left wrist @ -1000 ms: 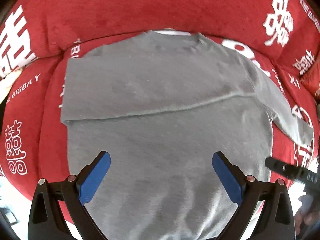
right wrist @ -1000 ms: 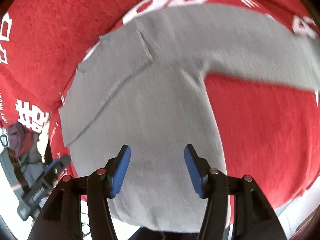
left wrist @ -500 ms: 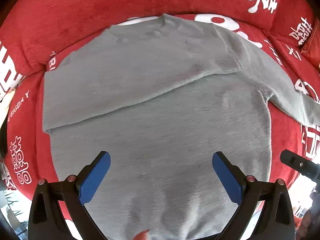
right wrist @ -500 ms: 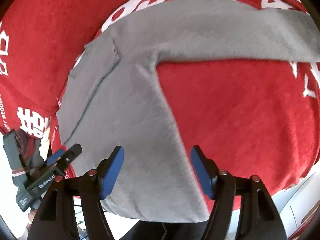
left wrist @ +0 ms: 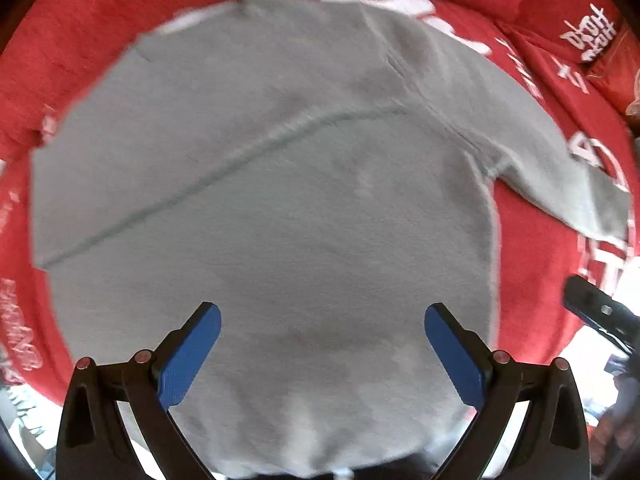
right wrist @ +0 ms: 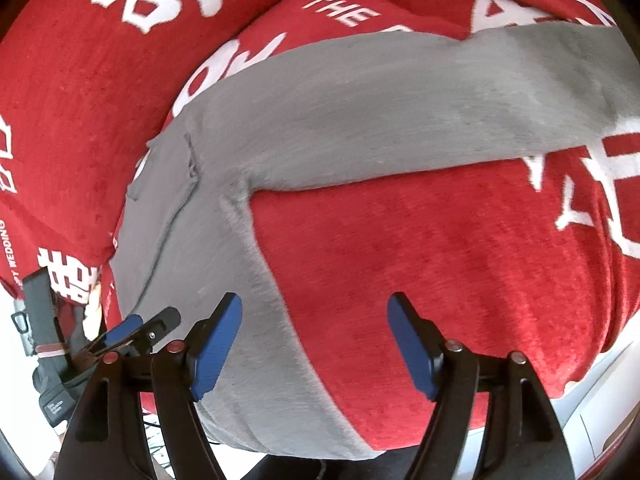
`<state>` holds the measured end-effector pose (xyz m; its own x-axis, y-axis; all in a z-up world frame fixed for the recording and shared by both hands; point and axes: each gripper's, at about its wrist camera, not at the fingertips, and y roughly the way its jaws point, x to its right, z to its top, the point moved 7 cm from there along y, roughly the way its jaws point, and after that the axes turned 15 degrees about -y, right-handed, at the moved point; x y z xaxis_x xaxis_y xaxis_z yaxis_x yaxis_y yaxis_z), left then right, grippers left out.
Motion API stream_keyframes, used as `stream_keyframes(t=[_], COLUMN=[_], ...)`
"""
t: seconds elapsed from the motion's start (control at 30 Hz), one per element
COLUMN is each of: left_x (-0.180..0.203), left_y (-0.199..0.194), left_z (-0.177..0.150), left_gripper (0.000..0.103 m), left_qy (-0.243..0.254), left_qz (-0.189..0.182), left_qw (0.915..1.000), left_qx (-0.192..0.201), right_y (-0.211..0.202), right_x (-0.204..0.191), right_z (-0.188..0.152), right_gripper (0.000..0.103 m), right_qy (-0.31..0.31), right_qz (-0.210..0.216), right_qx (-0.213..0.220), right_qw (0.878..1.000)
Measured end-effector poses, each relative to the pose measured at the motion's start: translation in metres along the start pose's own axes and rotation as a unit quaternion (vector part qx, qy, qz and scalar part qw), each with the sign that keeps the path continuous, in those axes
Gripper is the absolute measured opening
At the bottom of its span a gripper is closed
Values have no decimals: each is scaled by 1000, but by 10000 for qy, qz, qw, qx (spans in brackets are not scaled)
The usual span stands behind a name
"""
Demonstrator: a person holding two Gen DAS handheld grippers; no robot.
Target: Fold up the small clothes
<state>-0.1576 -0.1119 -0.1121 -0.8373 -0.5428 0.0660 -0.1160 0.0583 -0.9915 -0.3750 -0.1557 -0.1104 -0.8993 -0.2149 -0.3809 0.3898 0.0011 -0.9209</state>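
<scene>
Grey sweater [left wrist: 280, 208] lies spread beneath the gaping left claw [left wrist: 322, 354].

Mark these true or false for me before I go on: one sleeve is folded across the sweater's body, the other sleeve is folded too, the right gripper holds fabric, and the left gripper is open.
1. One sleeve lies folded across the grey sweater. True.
2. The other sleeve is folded in too. False: it lies stretched out on the red sofa cover.
3. The right gripper holds fabric. False: its jaws stand open, gripping nothing.
4. The left gripper is open. True.
</scene>
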Motion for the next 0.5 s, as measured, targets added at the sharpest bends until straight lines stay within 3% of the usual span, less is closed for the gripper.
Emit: stream_keyframes(t=[0.17,0.3,0.4,0.5], left_x=[17,30,38,44], left_y=[-4,-4,-5,-4], left_z=[-5,-4,-4,-5], left_gripper=[102,102,102,102], left_qy=[54,76,85,108], left_qz=[-202,-243,-254,-258], left_qw=[9998,9997,9996,9996], left_qx=[-45,-25,30,75], right_y=[-18,-35,-47,-56], right_x=[39,91,133,173], right_z=[4,7,7,6], right_gripper=[78,78,78,78], right_qy=[255,1050,1777,2496], right_qz=[-196,-93,61,258], right_qx=[247,601,995,1421], right_qw=[9992,9926,9790,9575])
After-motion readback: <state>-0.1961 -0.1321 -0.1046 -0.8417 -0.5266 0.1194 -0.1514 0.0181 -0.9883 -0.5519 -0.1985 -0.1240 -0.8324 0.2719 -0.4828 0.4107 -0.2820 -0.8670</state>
